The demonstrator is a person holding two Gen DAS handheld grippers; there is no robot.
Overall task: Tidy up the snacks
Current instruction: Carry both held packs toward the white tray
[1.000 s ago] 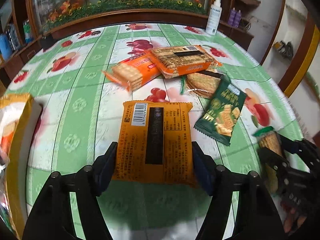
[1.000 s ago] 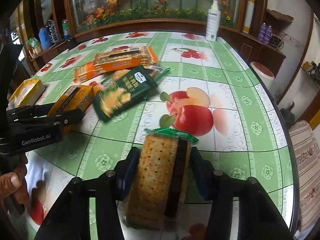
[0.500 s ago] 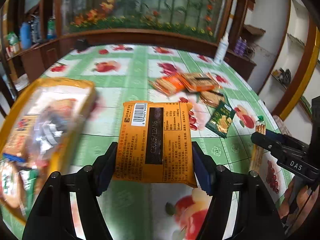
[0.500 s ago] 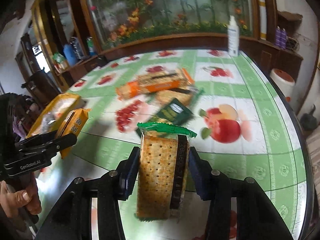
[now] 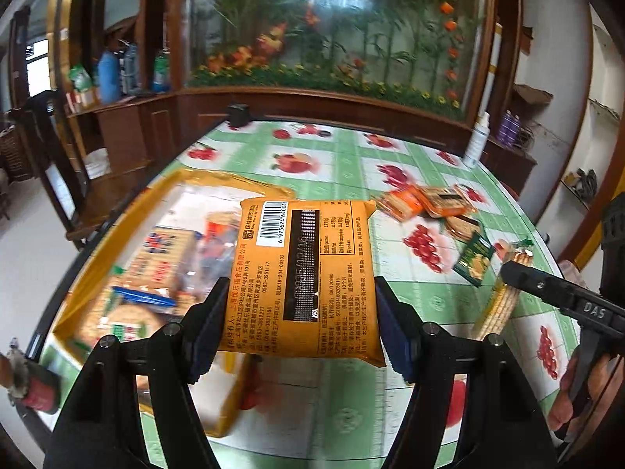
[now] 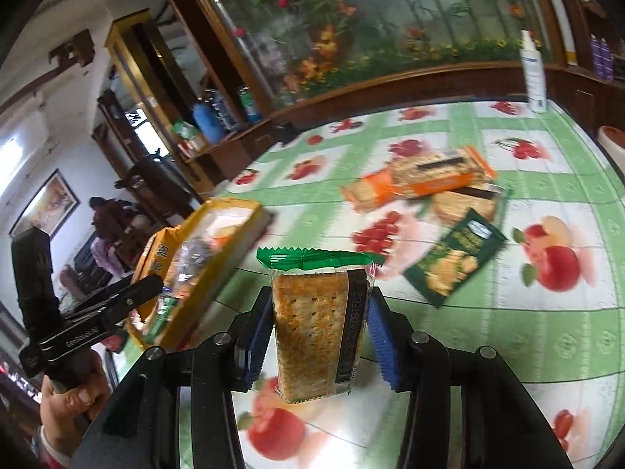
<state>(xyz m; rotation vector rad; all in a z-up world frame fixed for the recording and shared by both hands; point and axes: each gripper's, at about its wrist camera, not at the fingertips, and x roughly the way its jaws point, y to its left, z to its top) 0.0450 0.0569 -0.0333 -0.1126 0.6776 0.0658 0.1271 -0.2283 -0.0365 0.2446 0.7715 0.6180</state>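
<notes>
Now both packs are off the table and up over the yellow box: the left gripper [image 5: 300,326], jaws at mid-width, pinches the orange pack [image 5: 304,277] at frame centre where a second ago it lay flat on the cloth, and the right gripper [image 6: 318,330] clamps the cracker pack [image 6: 320,322], also lifted, so I judge both ready to drop in. Beyond, the box [image 5: 187,181] at left is blurred, its contents hard to read. Four loose packs [image 6: 433,191] wait at upper right.
</notes>
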